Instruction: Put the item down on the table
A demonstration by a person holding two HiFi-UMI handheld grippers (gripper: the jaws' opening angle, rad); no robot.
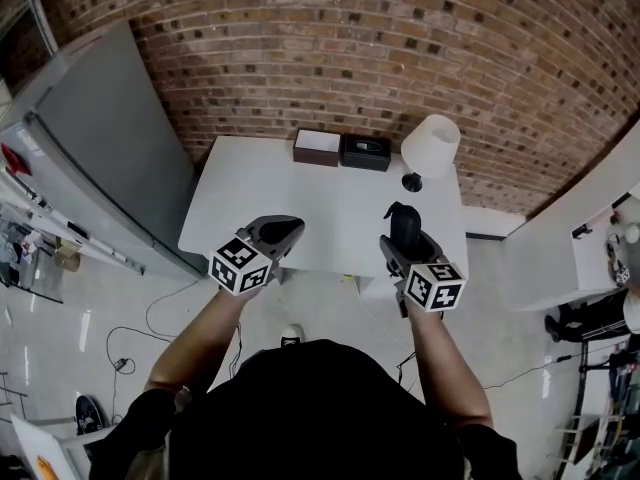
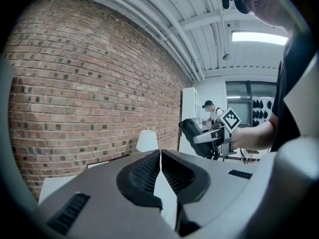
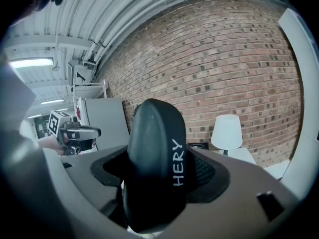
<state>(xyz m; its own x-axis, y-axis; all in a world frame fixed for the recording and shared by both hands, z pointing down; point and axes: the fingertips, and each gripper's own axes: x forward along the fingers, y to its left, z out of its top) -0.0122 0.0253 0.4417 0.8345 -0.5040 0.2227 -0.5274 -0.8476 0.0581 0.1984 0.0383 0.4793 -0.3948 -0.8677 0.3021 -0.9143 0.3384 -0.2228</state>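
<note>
One dark case (image 3: 154,153) sits clamped in the right tongs (image 1: 404,238), left tongs (image 2: 160,159) clenched empty; lower it flat onto the white worktop (image 1: 330,208) before releasing.

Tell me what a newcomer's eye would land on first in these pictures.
First, the dark rounded case with white lettering, clamped in the right gripper near the front edge of the white table. Next, the left gripper beside it, jaws shut on nothing. Behind, a white lamp, a black box and a white-topped box line the table's far edge against a brick wall.
</note>
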